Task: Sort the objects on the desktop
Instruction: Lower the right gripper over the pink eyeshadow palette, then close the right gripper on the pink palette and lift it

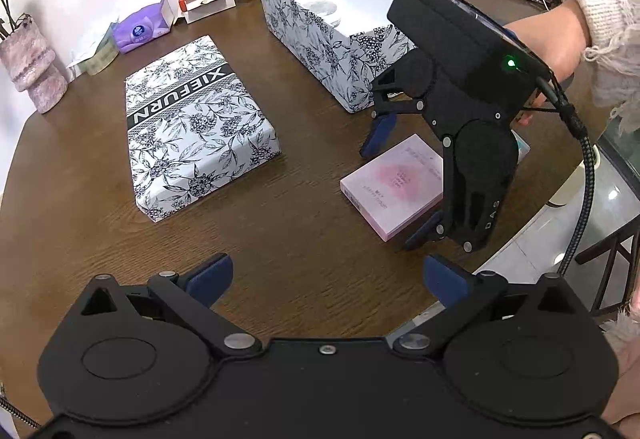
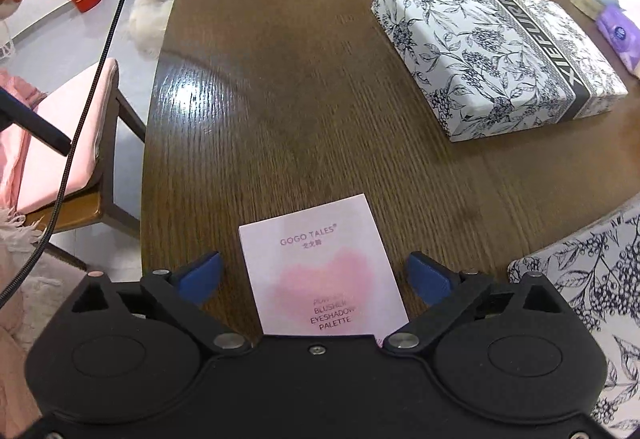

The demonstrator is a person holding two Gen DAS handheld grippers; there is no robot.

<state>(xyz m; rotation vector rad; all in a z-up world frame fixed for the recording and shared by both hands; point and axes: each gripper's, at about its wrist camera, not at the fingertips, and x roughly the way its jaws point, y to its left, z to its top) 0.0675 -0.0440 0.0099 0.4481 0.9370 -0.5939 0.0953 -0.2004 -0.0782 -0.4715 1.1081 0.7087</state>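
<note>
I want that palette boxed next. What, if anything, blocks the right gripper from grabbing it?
Nothing visible. The right gripper is open, its fingers either side of the pink palette lying flat on the table.

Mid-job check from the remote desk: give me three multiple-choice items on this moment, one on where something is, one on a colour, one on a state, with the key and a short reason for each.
1. Where does the pink palette box lie?
A. inside the open floral box
B. flat on the wooden table, between the open fingers of the right gripper
C. on top of the floral lid

2. What colour are the finger pads of the left gripper?
A. red
B. white
C. blue

3. What is the state of the floral box?
A. open, with its lid set aside on the table
B. shut with its lid on
C. tipped on its side

Key: B, the palette box rests on the table with the right gripper straddling it; C, the pads on the left gripper show blue; A, the white inside shows and the floral lid lies apart.
</note>
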